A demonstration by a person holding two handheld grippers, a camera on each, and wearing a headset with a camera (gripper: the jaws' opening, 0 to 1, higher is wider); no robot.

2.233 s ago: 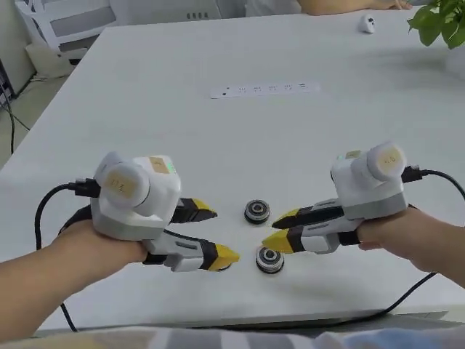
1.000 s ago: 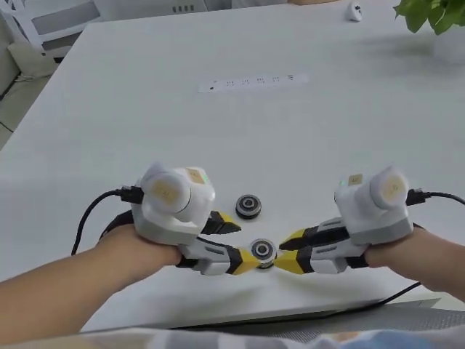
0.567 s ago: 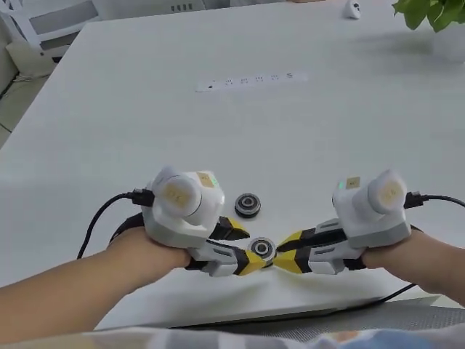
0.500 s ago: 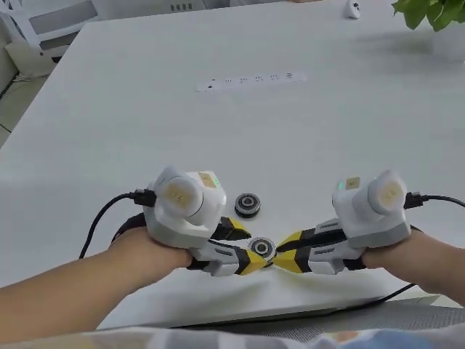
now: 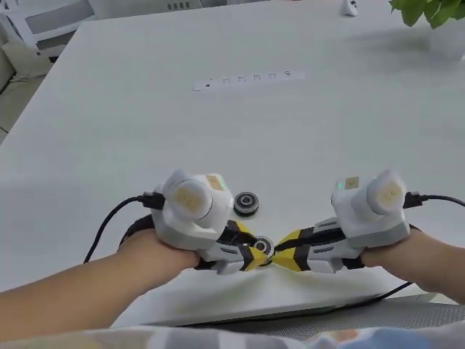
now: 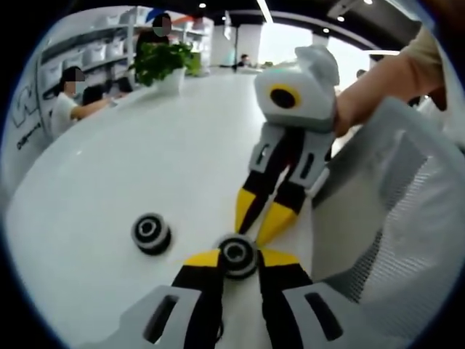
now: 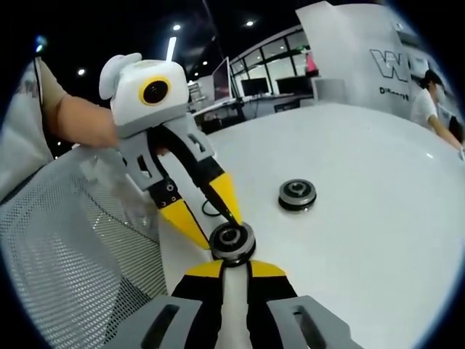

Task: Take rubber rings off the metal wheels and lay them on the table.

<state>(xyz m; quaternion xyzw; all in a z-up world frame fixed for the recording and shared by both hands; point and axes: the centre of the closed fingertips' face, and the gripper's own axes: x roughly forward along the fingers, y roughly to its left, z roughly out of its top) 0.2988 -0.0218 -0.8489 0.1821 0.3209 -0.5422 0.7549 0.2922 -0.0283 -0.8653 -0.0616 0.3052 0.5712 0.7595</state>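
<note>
We have the left gripper [image 6: 240, 259] pinching a metal wheel [image 5: 263, 246] between its yellow tips, one jaw on each side of it. The right gripper [image 5: 280, 258] meets that wheel from the opposite side, its jaws drawn close together with the tips against the black rubber ring [image 7: 215, 246] on the rim; we cannot tell whether they actually grip the ring. The ring sits on the wheel. A second wheel [image 5: 246, 203], its ring also on, lies flat on the white table [image 5: 145, 109] just beyond the held wheel and slightly to its left, apart from both grippers. A power strip [image 5: 248, 78] lies well beyond the held wheel
</note>
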